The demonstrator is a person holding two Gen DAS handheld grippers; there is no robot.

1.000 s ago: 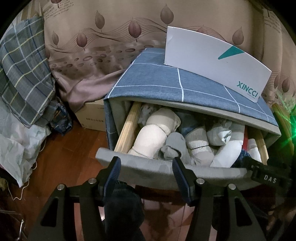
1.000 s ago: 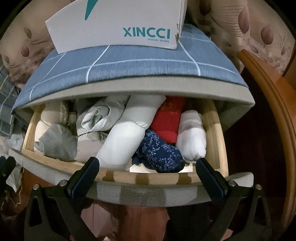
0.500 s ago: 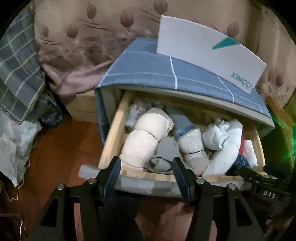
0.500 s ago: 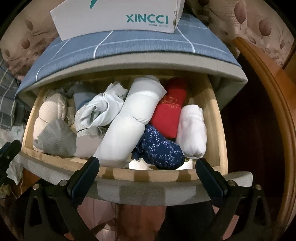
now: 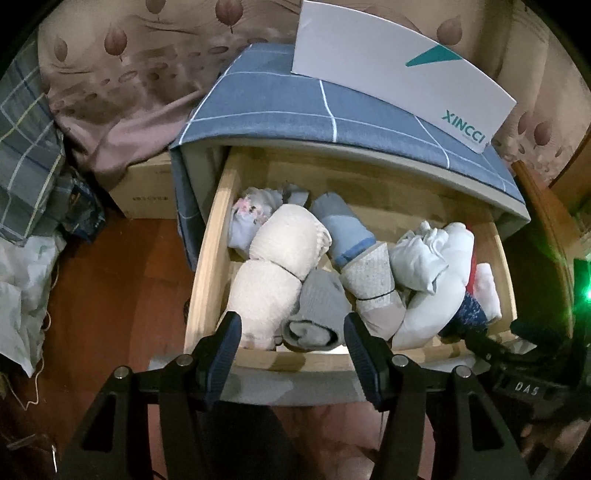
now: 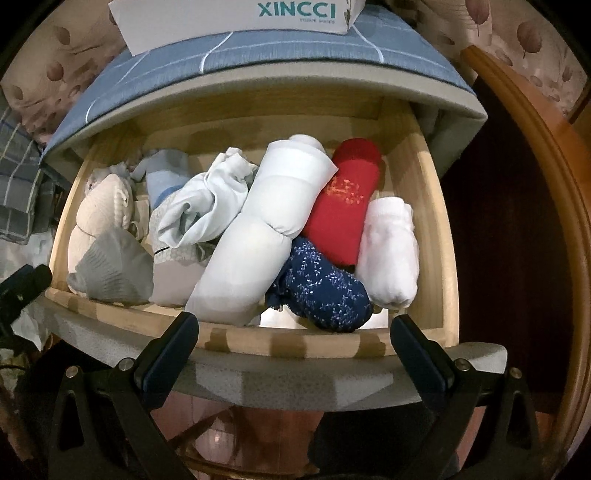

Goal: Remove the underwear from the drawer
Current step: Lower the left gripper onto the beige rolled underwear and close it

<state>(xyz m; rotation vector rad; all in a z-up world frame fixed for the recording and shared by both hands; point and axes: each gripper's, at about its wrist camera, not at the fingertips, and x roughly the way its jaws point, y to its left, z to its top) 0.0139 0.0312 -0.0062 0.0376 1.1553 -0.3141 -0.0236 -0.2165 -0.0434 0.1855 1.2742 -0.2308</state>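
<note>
Both tools gape empty; only right tool (image 6: 291, 330) view shows red roll (image 6: 345, 201).

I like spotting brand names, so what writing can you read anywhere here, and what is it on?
"XINCCI": on the white shoe box atop the blue-checked cabinet.
"VOGUE SHOES": small print beneath it, barely legible.
"DAS": on the right gripper's body, seen from the left wrist.
Print on the cardboard box: too blurred.

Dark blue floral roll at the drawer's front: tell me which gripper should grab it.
Right. The right gripper hangs open just in front of the dark blue floral roll. From the left gripper, that roll sits far off to the side, partly hidden by a white roll.
</note>
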